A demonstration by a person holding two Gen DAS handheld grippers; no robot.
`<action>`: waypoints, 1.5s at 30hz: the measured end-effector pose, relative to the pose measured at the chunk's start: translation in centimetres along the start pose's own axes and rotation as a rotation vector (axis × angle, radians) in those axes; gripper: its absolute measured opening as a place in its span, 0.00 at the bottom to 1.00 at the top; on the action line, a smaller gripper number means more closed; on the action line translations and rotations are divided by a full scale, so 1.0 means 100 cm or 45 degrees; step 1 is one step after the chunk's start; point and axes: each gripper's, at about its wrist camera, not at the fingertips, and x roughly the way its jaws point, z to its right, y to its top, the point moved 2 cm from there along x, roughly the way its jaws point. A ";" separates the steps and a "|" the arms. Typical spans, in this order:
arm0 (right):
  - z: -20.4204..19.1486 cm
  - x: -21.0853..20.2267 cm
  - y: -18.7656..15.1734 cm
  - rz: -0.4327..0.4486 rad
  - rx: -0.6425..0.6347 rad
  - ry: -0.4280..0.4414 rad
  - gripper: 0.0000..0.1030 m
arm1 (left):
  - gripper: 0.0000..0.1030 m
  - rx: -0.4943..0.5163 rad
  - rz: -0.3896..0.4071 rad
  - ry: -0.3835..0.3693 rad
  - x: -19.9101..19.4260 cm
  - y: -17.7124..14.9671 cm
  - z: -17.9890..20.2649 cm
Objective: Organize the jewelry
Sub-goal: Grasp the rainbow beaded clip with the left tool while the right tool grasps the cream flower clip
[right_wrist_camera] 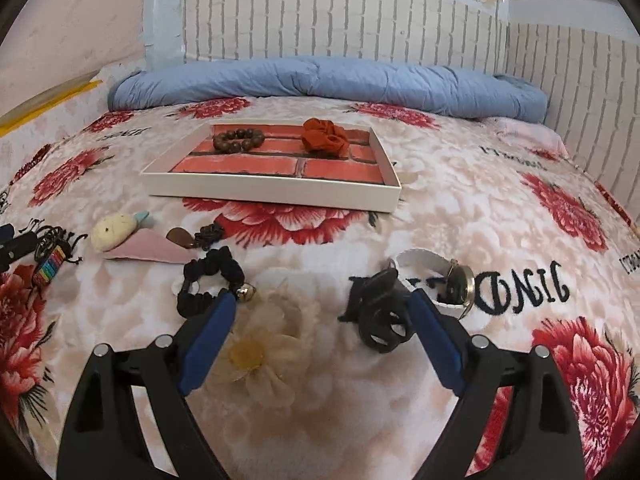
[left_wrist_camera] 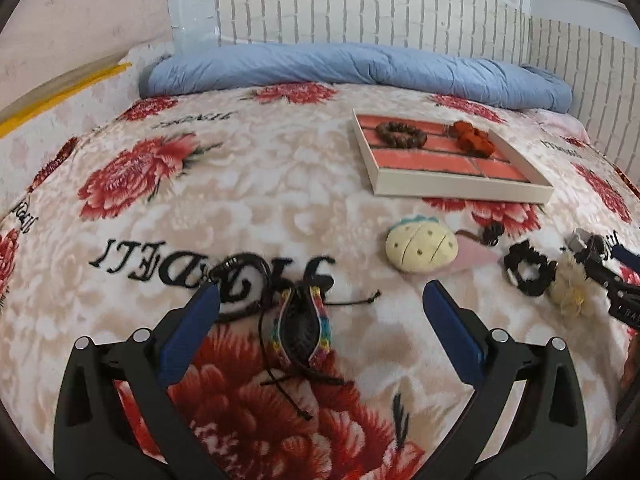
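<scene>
Your work surface is a bed covered by a floral blanket (right_wrist_camera: 460, 208) with big red blooms and black lettering, and a rolled blue quilt (right_wrist_camera: 320, 80) lies along its far edge against the brick-patterned wall.

On the blanket sits a shallow white tray (right_wrist_camera: 276, 192) with a red brick-print floor; inside it, a brown bead bracelet (right_wrist_camera: 239, 140) lies at the back left and an orange-red scrunchie (right_wrist_camera: 325, 138) at the back right, apart from each other.

Your left gripper (left_wrist_camera: 320, 292) hovers low over the blanket with its blue-padded jaws spread wide and nothing between the pads. Your right gripper (right_wrist_camera: 322, 308) is likewise spread wide, gripping nothing.

Under your right gripper lies a cream fabric flower (right_wrist_camera: 256, 352) with a yellow centre. Just beside its left finger rests a black scrunchie (right_wrist_camera: 210, 280) with a small gold bell. By the right finger sits a black claw clip (right_wrist_camera: 376, 316), and just beyond that a white-strapped watch (right_wrist_camera: 444, 284).

Nearer the tray, a cream plush clip (left_wrist_camera: 422, 246) with a teal top lies on a pink piece, beside a small dark brown knotted item (right_wrist_camera: 204, 236).

Between your left gripper's fingers lies a rainbow woven bracelet (left_wrist_camera: 302, 328) with loose black cords, and a black cord bracelet (left_wrist_camera: 244, 280) rests near the left fingertip.
</scene>
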 end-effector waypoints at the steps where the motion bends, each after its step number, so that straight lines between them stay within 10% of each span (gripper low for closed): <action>1: 0.000 0.000 0.001 0.000 -0.001 -0.001 0.83 | 0.95 0.003 -0.003 0.003 0.002 -0.002 0.000; 19: -0.011 0.026 -0.012 -0.121 -0.054 0.016 0.58 | 0.91 -0.009 -0.068 -0.035 0.021 -0.017 -0.002; 45: 0.000 0.060 -0.013 -0.278 0.077 0.086 0.36 | 0.50 -0.090 -0.228 -0.118 0.049 -0.022 -0.011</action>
